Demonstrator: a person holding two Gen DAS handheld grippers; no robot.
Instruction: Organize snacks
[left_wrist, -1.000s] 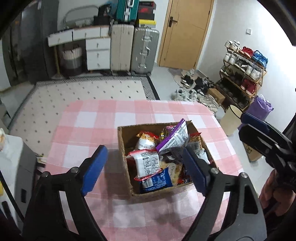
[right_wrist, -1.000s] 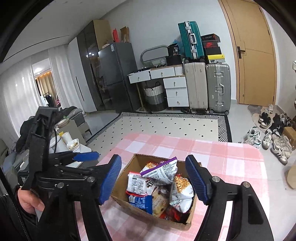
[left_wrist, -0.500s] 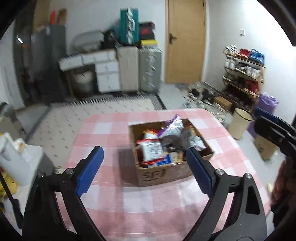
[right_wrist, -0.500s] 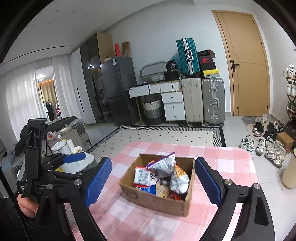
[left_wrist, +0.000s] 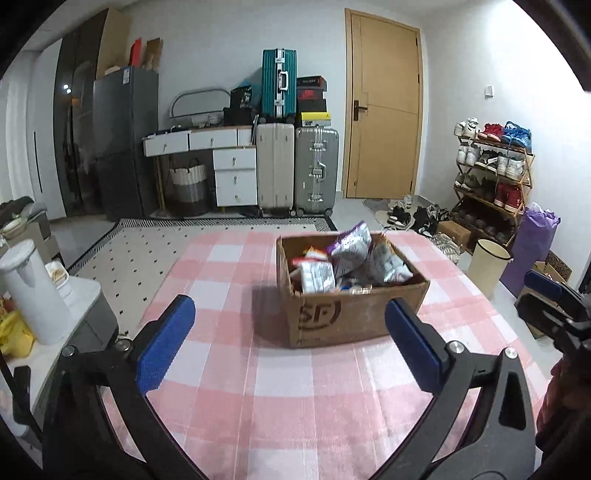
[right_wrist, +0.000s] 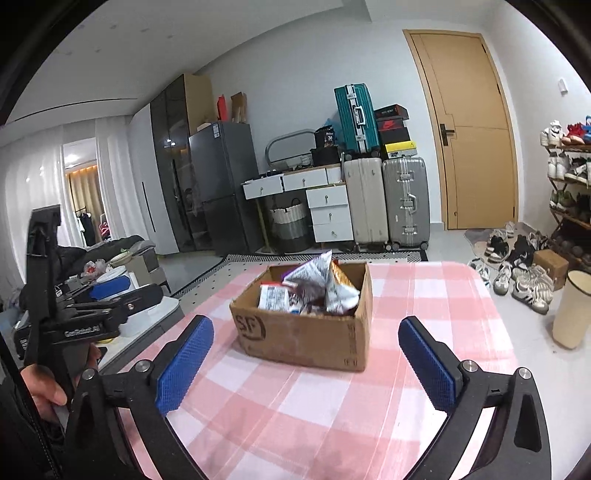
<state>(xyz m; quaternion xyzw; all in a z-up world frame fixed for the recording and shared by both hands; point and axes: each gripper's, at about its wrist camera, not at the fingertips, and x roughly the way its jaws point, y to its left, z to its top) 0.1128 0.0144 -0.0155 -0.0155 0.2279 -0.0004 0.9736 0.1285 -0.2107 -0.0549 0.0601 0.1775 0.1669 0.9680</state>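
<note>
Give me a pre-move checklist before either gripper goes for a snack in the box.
1. Left gripper open and holding nothing: ok.
2. Right gripper open and holding nothing: ok.
3. Cardboard box upright on the checked tablecloth: ok.
4. Snack packets reachable from above, purple-and-silver packet on top: ok.
5. Cloth beside the box free for sorting: ok.
6. Packet count: cannot tell.

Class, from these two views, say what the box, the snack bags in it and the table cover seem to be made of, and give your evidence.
Cardboard box: brown corrugated card, matte, with a printed logo and worn top edges.
Snack bags: probably thin foil-lined plastic film; they look shiny and crinkled.
Tablecloth: pink and white checked, likely woven fabric; faint crease lines, dull surface.
</note>
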